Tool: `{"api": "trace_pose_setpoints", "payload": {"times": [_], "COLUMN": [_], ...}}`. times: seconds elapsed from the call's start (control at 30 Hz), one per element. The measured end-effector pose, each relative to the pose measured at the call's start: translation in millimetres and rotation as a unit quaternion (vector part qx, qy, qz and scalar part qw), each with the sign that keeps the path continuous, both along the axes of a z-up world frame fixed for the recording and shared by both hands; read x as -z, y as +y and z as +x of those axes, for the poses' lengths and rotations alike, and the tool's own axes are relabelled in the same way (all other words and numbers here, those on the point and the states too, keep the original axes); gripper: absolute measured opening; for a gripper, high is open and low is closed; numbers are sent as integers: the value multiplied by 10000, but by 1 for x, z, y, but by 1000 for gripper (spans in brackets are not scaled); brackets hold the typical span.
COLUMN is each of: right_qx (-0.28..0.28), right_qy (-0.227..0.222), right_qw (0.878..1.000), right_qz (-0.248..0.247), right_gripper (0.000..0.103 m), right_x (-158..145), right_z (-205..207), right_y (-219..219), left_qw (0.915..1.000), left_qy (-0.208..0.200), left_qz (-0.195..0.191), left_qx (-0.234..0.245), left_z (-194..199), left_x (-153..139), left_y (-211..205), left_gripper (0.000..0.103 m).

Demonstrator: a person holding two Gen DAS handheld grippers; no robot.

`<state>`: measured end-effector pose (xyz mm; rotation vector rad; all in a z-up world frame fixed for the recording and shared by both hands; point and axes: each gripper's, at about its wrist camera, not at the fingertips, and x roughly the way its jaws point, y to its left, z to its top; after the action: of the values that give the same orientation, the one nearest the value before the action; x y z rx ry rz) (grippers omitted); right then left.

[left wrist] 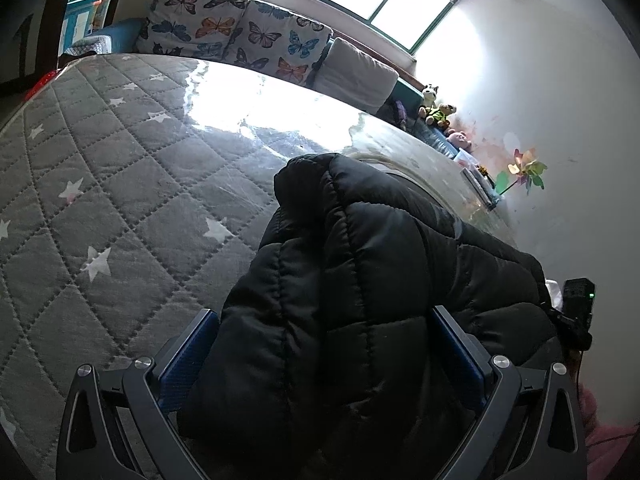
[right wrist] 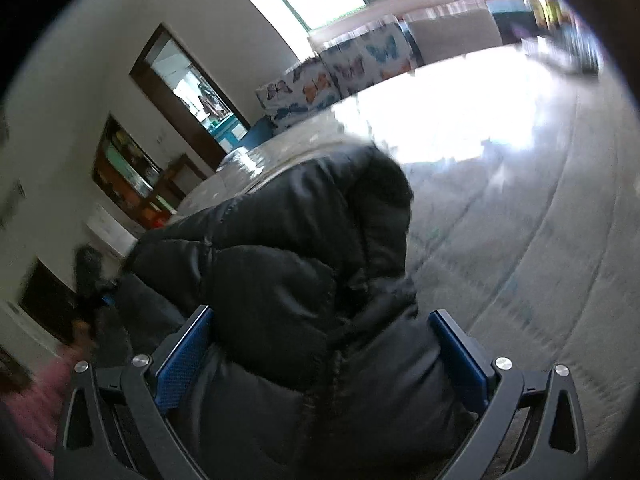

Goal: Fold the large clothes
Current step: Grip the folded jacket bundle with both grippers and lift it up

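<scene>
- The black puffer jacket fills the space between the fingers of both tools and runs forward from each, over a grey quilted mattress with white stars.
- Its long axis appears to lie straight ahead of the left gripper: the quilted panel stretches away from the jaws and ends in a rounded fold well ahead of them.
- The left gripper has its blue pads set wide, pressed against a thick bunch of padding on either side; it grips the jacket.
- The right gripper looks the same, jaws wide and full of jacket, with a bulging hump of cloth just ahead; this view is smeared by motion, so the exact contact is hard to judge.
- Judged from this, a fold is in progress, with an edge carried in both tools.
- The next move likely calls for bringing both held parts forward together and laying them flat and even before letting go.
- Butterfly-print cushions stand far ahead, beyond the mattress.
</scene>
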<state>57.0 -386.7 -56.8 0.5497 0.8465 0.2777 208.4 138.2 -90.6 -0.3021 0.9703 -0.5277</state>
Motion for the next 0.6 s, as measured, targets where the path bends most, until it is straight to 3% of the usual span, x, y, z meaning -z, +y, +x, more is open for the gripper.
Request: {"api": "trace_pose_setpoints", "payload": {"times": [0.3,0.47,0.6], "right_qx": [83,-249,-437], "right_qy": [407,947,1061], "right_qw": [9990,9945,9926], "right_qz": [136,367,408], "right_gripper": [103,103,103], "right_x": [-1,-2,-1], "right_z": [3,2,-1], "right_y": [2,2,4], "left_qw": [10000,9999,9999], "left_qy": [-9,115,112], "left_qz": [-31,-7,-1], "left_qx": [-33,-90,-93], "left_z": [-7,-16,-24], "left_x": [7,9,8], "left_y": [3,6,14], "left_gripper": [103,103,103]}}
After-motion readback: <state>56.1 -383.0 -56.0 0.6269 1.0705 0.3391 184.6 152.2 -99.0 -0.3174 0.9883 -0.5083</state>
